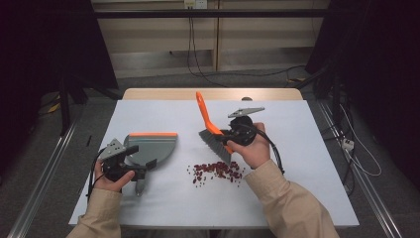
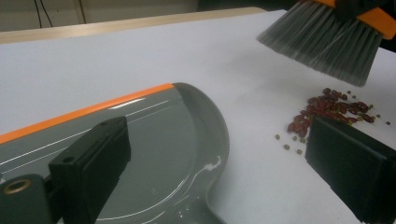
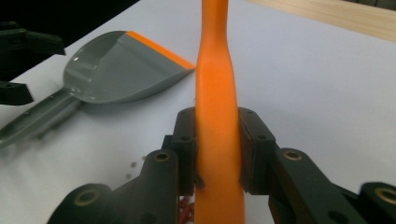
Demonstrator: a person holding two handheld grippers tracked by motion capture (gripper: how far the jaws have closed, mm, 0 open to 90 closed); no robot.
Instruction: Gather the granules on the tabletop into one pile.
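- Right gripper [image 3: 217, 154] is clamped on the orange handle of the hand brush [image 1: 210, 126], one jaw pressed to each side of the handle, as the right gripper view makes plain.
- Left gripper [image 1: 132, 161] has its jaws spread apart, one over the grey dustpan [image 1: 151, 148] and one beyond its edge; they grip nothing, and I cannot tell whether they touch the pan.
- Judged from the layout, the job looks like sweeping the pile of red beans [image 1: 217, 171] into the dustpan, and it has barely begun: the pan's inside is bare in the left gripper view.
- Relative to the bean pile: the brush bristles hang just above and behind its right end, apparently not yet touching it; the dustpan lies flat on the white table [image 1: 307, 148] to the pile's left, apart from it, its orange lip on the far side.
- What remains: taking hold of the dustpan, setting its lip toward the beans, then brushing them in.
- Right hand [image 1: 252, 148] holds its gripper above the pile's right end, brush handle slanting up and away from the person; left hand [image 1: 111, 179] rests low, near the pan's handle.
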